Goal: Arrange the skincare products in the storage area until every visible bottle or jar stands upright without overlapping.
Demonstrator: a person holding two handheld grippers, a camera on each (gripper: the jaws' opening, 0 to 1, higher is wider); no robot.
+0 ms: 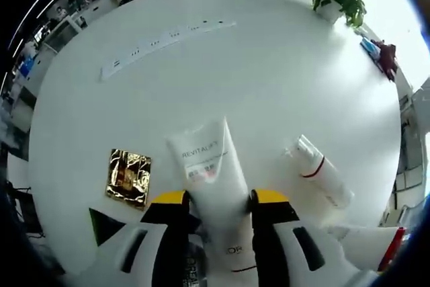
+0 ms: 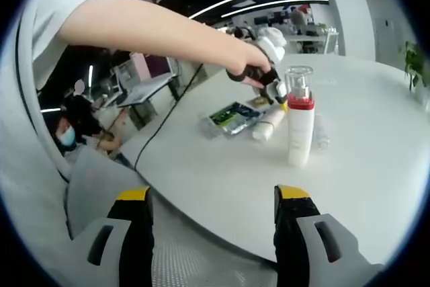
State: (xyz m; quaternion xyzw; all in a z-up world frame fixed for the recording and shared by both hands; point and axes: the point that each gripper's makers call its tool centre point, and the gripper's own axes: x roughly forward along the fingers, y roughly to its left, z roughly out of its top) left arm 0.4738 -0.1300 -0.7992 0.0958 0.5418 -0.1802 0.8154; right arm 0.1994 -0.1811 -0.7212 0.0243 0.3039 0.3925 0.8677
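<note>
One pump bottle point(image 2: 299, 115) stands upright at centre, the left tongs point(image 1: 220, 198) grip a white tube point(image 1: 208, 166), the right tongs point(image 2: 211, 196) are open and empty, and a lying bottle point(image 1: 319, 171) at right still waits on the worktop point(image 1: 255, 78).

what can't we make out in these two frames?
- Left gripper view: lower end of the white Revitalift squeeze tube is hidden between the left gripper jaws; its cap can't be seen.
- Left gripper view: white bottle with red band is cut off by the edge.
- Right gripper view: the lying white tube is partly hidden behind the upright clear-capped pump bottle.
</note>
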